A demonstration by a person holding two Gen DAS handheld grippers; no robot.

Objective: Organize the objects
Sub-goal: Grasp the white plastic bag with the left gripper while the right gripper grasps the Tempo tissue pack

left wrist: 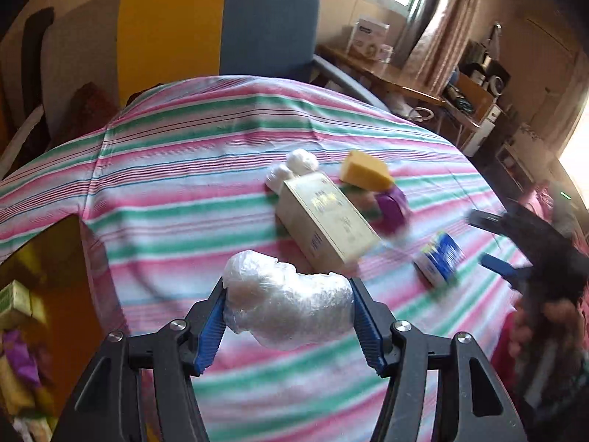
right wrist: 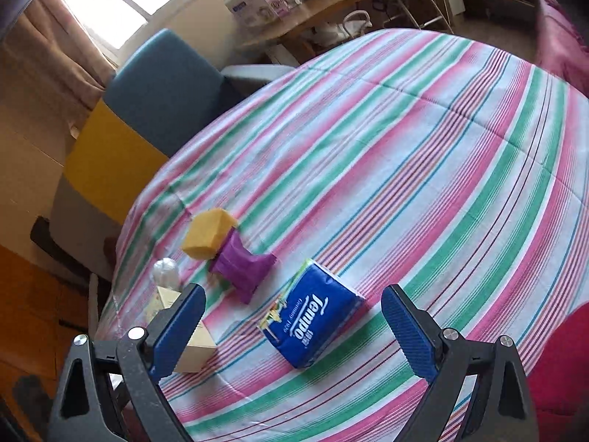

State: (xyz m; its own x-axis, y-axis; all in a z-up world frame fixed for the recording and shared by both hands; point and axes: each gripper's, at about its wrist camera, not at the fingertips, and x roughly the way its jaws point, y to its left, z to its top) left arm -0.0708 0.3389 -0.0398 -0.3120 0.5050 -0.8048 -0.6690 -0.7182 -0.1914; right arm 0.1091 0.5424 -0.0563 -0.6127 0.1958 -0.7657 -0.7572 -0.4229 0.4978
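Note:
My left gripper (left wrist: 289,300) is shut on a clear plastic-wrapped white bundle (left wrist: 287,305) and holds it above the striped tablecloth (left wrist: 184,191). Beyond it lie a cream box (left wrist: 327,221), two small white wrapped balls (left wrist: 292,167), a yellow sponge (left wrist: 366,175), a purple item (left wrist: 394,206) and a blue Tempo tissue pack (left wrist: 440,258). My right gripper (right wrist: 292,305) is open and empty, just above the Tempo pack (right wrist: 313,318). The yellow sponge (right wrist: 208,234), purple item (right wrist: 241,267) and cream box (right wrist: 191,342) lie to its left. The right gripper also shows at the right of the left wrist view (left wrist: 515,250).
A yellow and blue chair (left wrist: 217,25) stands behind the table. An orange bin (left wrist: 48,294) with a green box and purple item sits at the left edge. A wooden desk (left wrist: 386,73) with clutter is at the back right. A red cloth (right wrist: 559,364) is at the right.

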